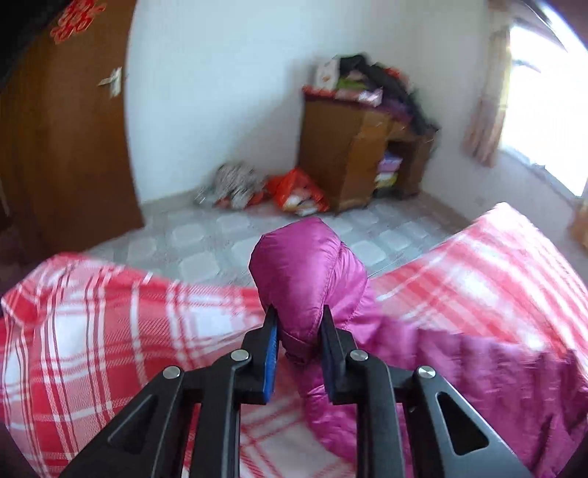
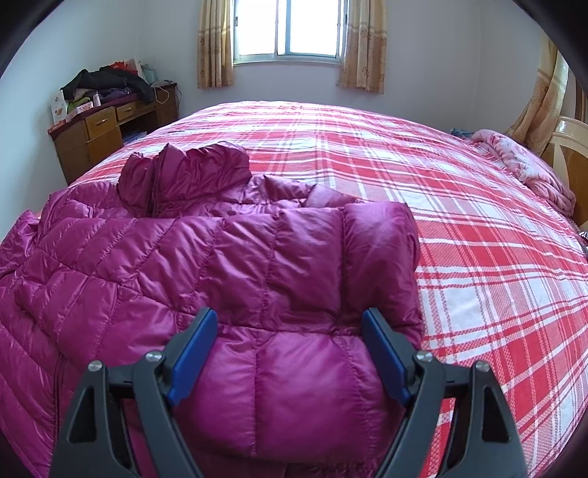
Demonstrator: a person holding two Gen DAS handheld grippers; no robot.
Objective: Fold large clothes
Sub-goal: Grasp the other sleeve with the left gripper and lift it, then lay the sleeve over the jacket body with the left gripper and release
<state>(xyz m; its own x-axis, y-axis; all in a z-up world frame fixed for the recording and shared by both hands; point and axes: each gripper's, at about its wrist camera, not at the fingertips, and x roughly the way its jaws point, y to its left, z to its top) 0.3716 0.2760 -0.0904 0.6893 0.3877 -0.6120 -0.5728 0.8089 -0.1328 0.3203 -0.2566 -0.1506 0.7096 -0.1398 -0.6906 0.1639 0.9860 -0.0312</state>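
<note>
The left gripper [image 1: 299, 312] has its fingers clamped on a sleeve [image 1: 305, 268] of the pink jacket [image 2: 220, 257]. The right gripper [image 2: 290, 323] holds its fingers wide apart, jacket lying between them on the bed [image 2: 477, 257].

glossy quilted jacket [image 2: 257, 257], woven bedcover [image 2: 459, 220]

No words, numbers or brand names can be read in either view. A red paper sign [image 1: 78, 19] hangs on the brown door [image 1: 62, 147]. It looks like a cut-out shape, but it is too blurry to read. A white box [image 2: 58, 106] stands on the wooden desk [image 2: 106, 128] and has small pictures or print on its front. That print is too tiny to make out. The bags [image 1: 294, 191] on the floor show colours and patterns only, with no letters clear enough to read.
</note>
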